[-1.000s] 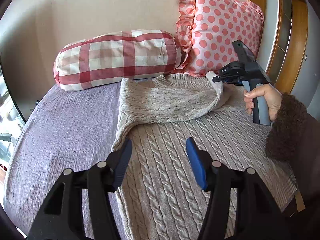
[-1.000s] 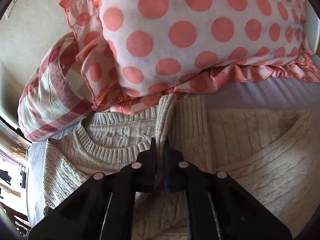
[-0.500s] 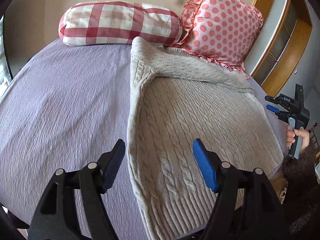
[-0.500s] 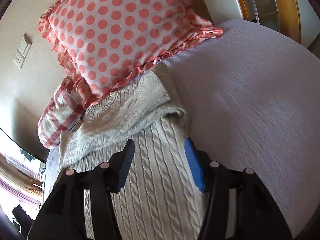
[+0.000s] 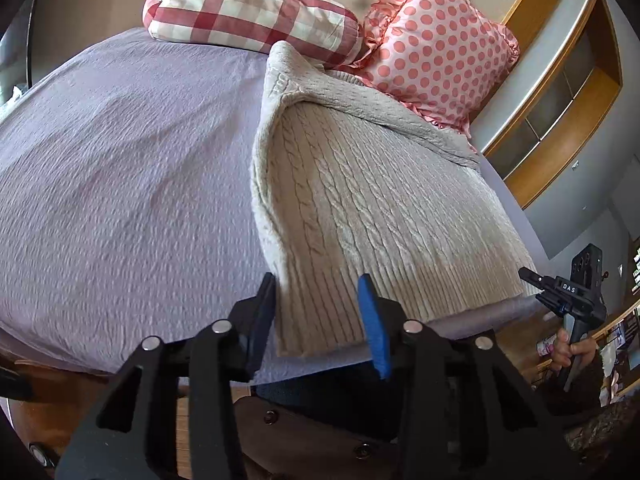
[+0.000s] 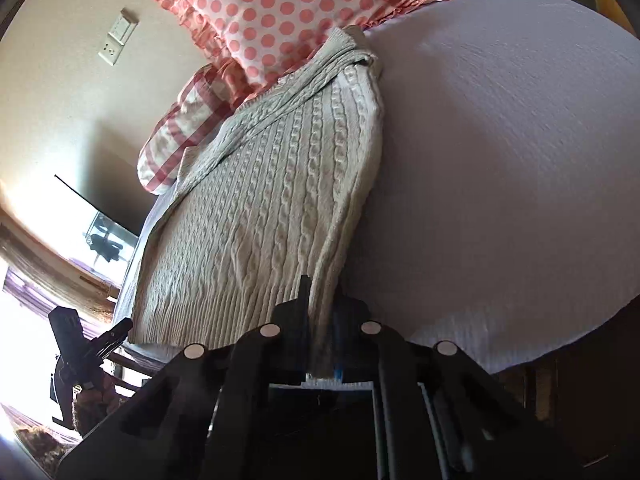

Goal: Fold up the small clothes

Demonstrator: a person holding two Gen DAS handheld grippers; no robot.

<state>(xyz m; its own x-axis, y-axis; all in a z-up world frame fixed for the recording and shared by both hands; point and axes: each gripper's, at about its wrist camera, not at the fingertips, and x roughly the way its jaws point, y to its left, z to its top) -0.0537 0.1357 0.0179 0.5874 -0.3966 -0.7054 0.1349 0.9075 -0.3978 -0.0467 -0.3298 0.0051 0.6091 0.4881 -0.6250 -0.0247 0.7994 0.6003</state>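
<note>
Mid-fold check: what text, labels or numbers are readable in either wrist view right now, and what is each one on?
"DAS": white letters on the black body of the right hand-held gripper, seen in the left wrist view.
Items on the shelf behind it: print too small and blurred to read.
Wall socket plate in the right wrist view: no legible marking.
Sweater, both pillows, bedsheet: no text.
</note>
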